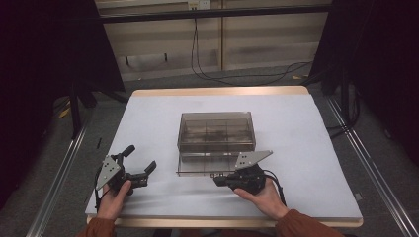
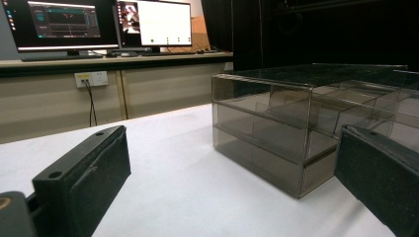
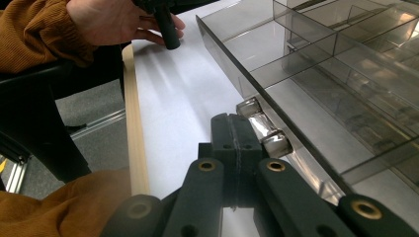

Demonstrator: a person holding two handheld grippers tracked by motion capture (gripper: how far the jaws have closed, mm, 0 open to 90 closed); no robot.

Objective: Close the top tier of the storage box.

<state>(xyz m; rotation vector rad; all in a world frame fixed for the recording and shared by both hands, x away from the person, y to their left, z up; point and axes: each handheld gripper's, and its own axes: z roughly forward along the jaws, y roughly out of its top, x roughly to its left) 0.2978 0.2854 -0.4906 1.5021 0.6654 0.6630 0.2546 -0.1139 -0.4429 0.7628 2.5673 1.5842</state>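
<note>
Pull the drawer (image 1: 210, 164) out slowly — right gripper (image 3: 236, 148) pinched shut by the shiny knob (image 3: 262, 129) (grip unclear), left gripper (image 1: 141, 165) wide open, empty.

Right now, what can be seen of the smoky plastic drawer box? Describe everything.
The drawer box is tinted, see-through plastic, standing upright mid-table on the white table cover. Inner walls divide it into compartments, which look empty. Its lower drawer is pulled out toward the person. The right gripper is shut on the drawer's shiny metal handle. The left gripper is open, apart from it.
</note>
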